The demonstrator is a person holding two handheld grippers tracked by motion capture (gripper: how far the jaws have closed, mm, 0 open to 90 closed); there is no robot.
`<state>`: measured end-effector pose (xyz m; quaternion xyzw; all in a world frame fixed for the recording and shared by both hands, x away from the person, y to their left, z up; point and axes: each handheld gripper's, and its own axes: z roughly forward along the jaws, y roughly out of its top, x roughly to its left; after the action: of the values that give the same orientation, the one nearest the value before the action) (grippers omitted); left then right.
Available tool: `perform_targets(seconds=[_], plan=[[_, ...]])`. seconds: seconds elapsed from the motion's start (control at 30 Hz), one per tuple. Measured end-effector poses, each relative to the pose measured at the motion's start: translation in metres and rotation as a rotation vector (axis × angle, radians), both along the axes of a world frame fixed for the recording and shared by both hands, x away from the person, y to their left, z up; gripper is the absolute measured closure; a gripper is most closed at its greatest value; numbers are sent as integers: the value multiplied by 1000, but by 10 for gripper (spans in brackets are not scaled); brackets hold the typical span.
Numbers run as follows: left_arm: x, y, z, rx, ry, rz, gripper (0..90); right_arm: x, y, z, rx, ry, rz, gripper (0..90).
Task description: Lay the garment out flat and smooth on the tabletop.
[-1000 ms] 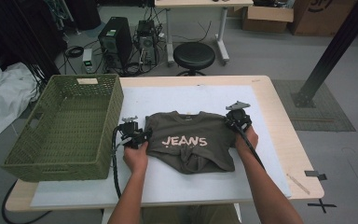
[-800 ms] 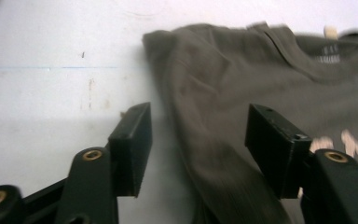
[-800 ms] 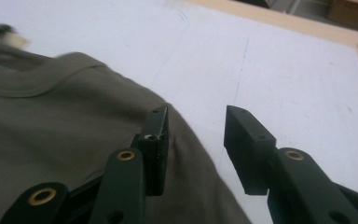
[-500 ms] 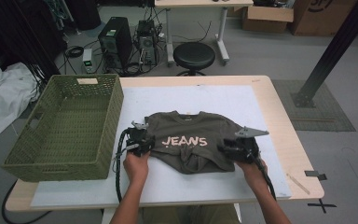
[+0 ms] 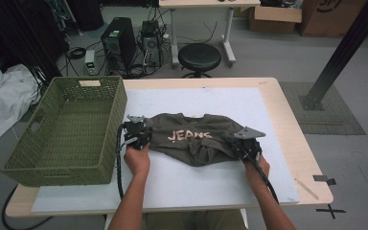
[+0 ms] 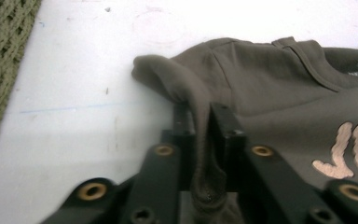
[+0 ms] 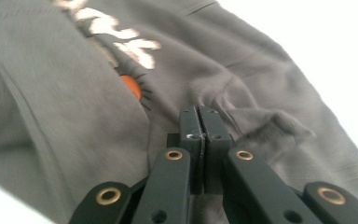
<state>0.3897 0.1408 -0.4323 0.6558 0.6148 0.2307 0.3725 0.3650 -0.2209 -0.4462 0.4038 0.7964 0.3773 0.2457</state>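
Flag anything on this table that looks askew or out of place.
The shirt lies rumpled, not flat: its near edge is bunched toward the right claw, and the left claw pinches a raised fold at its other side. The basket overhangs the table's left edge.

The crumpled olive-brown cotton T-shirt (image 5: pixel 199 139) bears the word "JEANS" in pale, chunky capitals across its chest, readable in the high view. In the left gripper view a fragment of that same print shows at the right edge. In the right gripper view the pale letters are too blurred to read.
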Motion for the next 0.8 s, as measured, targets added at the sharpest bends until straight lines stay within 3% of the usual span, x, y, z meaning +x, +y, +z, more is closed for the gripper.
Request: perform_targets(seconds=[0.03, 0.07, 0.17, 0.23, 0.3, 0.4, 0.47, 0.53, 0.57, 0.6, 0.67, 0.7, 0.73, 0.8], plan=[[-1, -1, 1, -12, 1, -4, 624, 5, -1, 1, 20, 32, -25, 709], [-5, -3, 3, -12, -3, -22, 554, 6, -2, 2, 42, 44, -36, 676], [-21, -10, 11, 20, -62, -92, 508, -4, -9, 11, 96, 15, -38, 630], [-32, -15, 16, -4, -99, -176, 507, -14, -13, 17, 117, 0, -24, 621], [-41, -26, 18, -14, -106, -295, 520, -23, -14, 21, 163, 1, 21, 599], [-44, -45, 15, -17, -69, -399, 540, -32, -5, 21, 222, 20, 144, 570], [-42, -58, 8, 22, -36, -425, 532, -34, 6, 17, 181, 29, 186, 578], [-37, -65, 1, 46, 3, -429, 509, -31, 15, 10, 115, 47, 177, 713], [-35, -68, -2, 77, 23, -429, 509, -30, 17, 7, 71, 50, 150, 822], [-33, -71, -7, 112, 53, -421, 516, -29, 16, 5, 55, 54, 130, 871], [-34, -71, -9, 132, 51, -410, 621, -33, 6, 6, 84, 37, 93, 880], [-35, -69, -8, 131, 47, -406, 717, -36, 2, 7, 88, 25, 87, 880], [-36, -67, -8, 121, 44, -404, 820, -40, -4, 9, 100, 17, 84, 880], [-40, -60, -7, 76, 48, -412, 868, -48, -17, 12, 128, 6, 66, 878]])
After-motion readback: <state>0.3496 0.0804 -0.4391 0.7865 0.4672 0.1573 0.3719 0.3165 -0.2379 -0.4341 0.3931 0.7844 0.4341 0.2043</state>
